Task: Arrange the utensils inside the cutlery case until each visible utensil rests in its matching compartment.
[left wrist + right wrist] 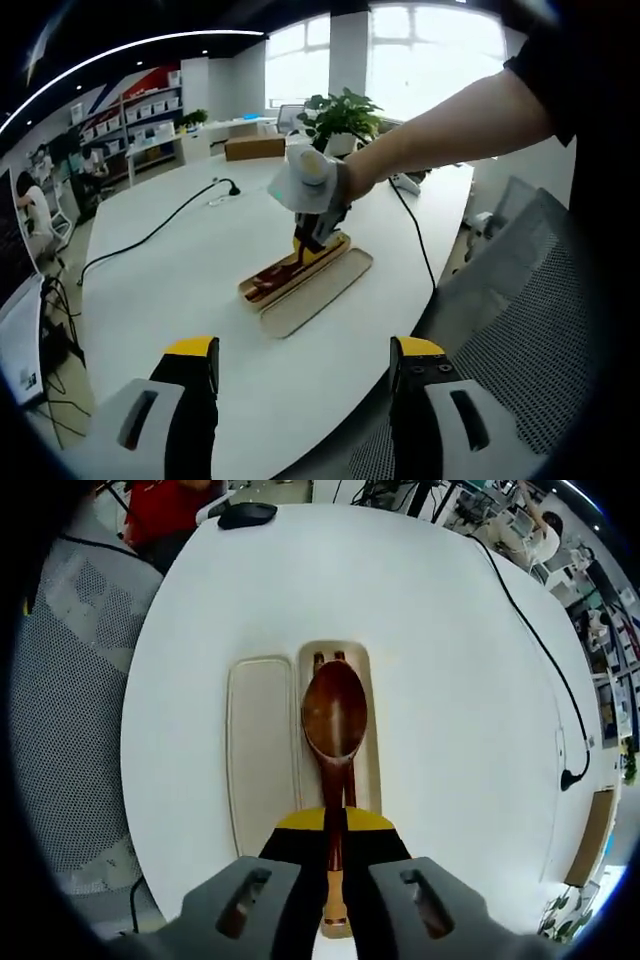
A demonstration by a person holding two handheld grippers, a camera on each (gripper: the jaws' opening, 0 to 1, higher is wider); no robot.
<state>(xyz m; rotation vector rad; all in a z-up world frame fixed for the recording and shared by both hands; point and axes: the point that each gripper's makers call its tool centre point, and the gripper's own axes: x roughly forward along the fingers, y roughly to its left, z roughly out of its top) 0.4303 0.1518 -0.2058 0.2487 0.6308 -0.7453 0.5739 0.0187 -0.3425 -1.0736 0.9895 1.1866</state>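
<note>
White round table [200, 290] carries case [372, 750], lid [258, 750] touching case's side, black cable [150, 232] well apart from case, plant [340, 118] beyond case.

Right gripper [335, 825]: pinches the spoon handle
Spoon [334, 712]: brown, over the open case
Case [365, 730]: on the white table [450, 680]
Lid [259, 755]: flat, just left of the case

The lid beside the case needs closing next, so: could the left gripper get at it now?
Probably yes. The left gripper is open over bare table, and the lid lies on its near side, uncovered; the right gripper works over the case behind.
</note>
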